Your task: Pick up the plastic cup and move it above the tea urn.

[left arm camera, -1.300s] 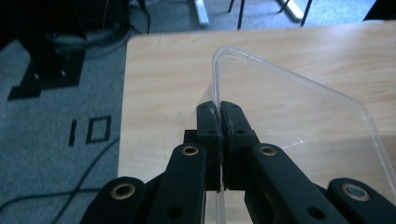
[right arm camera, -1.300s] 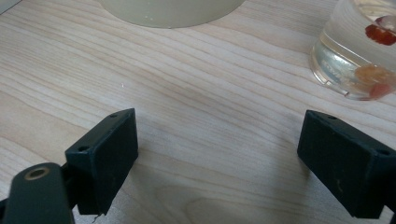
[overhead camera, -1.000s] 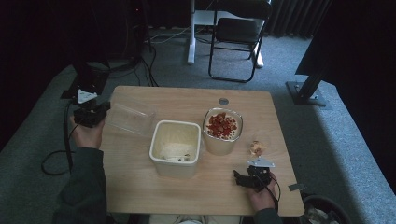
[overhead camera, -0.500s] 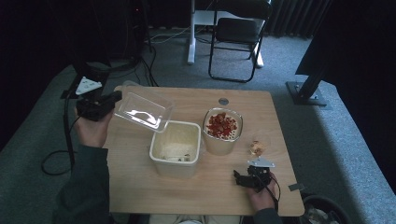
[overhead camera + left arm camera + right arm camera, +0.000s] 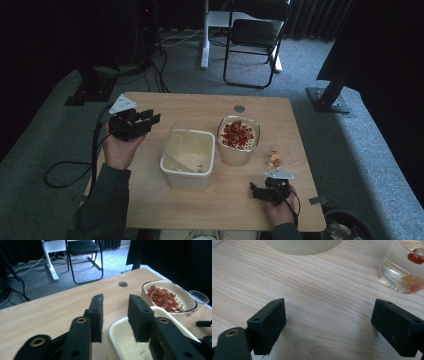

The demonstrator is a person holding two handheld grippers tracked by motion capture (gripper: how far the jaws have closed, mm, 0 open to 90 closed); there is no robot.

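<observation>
Dim and soft from above, black toward upper corners; brighter, daylit close views, near fingers (image 5: 96, 317) blurred, faint glare on surface (image 5: 317, 290).

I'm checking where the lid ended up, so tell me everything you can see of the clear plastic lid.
The clear rectangular plastic lid looks thin and see-through, with rounded corners and a faint raised rim. It rests tilted in the mouth of the cream square plastic tub, its far edge up over the tub's far rim and its near part sloping down inside. The tub seems to be all that touches it. The left gripper is beside it and apart, its fingers having just opened with nothing between them.
</observation>
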